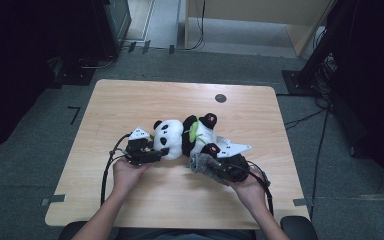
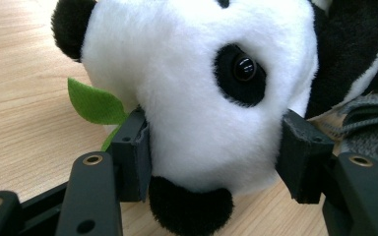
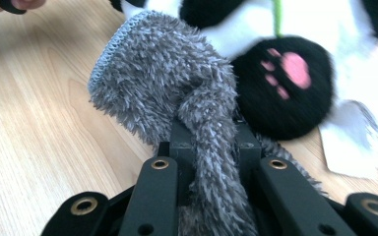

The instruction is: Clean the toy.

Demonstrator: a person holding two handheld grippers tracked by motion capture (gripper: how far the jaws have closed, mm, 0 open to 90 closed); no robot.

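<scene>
A black and white plush panda (image 1: 185, 135) lies on its back in the middle of the wooden table (image 1: 130, 100), head to the left. My left gripper (image 1: 155, 152) is shut on its white head (image 2: 202, 98), one pad on each side. A green felt leaf (image 2: 94, 103) sticks out beside the left pad. My right gripper (image 1: 211, 162) is shut on a fuzzy grey sock (image 3: 177, 93), held next to the panda's black foot with its pink paw print (image 3: 285, 83). In the high view the grey sock (image 1: 202, 165) hangs just below the panda's legs.
A round dark grommet (image 1: 220, 98) sits in the table near its far edge. The person's forearms come in from the near edge. Cables trail from both grippers. Dark equipment and stands surround the table on grey carpet.
</scene>
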